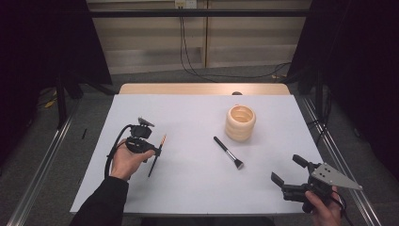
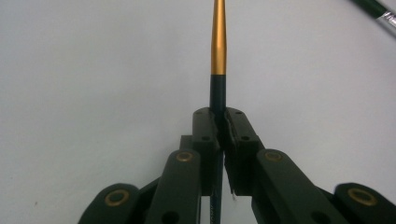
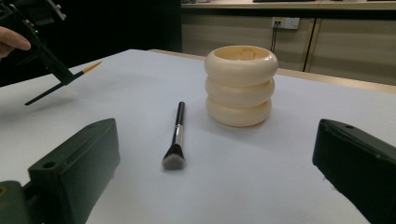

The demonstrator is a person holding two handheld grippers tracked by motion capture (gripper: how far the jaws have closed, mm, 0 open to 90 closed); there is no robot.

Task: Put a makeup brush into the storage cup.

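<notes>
My left gripper [image 1: 158, 151] is shut on a thin dark brush [image 1: 156, 156] with a gold tip, held clear of the table at the left. From the left gripper view the gold ferrule of the thin brush [image 2: 218, 51] sticks out past the closed jaws of the left gripper [image 2: 220, 122]. The thin brush [image 3: 70, 78] hangs tilted in the right gripper view. A black makeup brush [image 1: 228, 152] lies flat mid-table, its bristles toward me. Behind it stands a cream ribbed holder [image 1: 240, 123]. My right gripper [image 1: 289, 169] rests at the near right, open and holding nothing.
The white mat [image 1: 188, 117] covers the table, with a wooden strip [image 1: 202, 89] along the far edge. The black makeup brush [image 3: 176, 135] and cream holder [image 3: 240, 85] lie ahead of the right gripper [image 3: 215, 158]. Cables trail on the floor behind.
</notes>
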